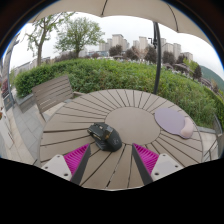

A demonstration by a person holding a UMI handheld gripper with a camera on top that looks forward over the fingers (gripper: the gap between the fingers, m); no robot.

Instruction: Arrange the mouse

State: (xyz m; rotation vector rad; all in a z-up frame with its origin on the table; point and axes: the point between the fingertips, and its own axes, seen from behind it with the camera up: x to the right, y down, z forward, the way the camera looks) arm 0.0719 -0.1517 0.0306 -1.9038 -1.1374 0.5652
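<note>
The gripper [110, 160] was released, its two pink-padded fingers [75, 156] spread apart and holding nothing. The mouse [103, 135], dark grey, lay on the round slatted wooden surface [135, 105], just ahead of the fingers and slightly left of the gap between them, touching neither. A pale oval mouse pad [174, 121] lay to the right of the mouse, well apart from it. A bench [50, 95] stood at far left, with a hedge [120, 72] beyond the surface.
</note>
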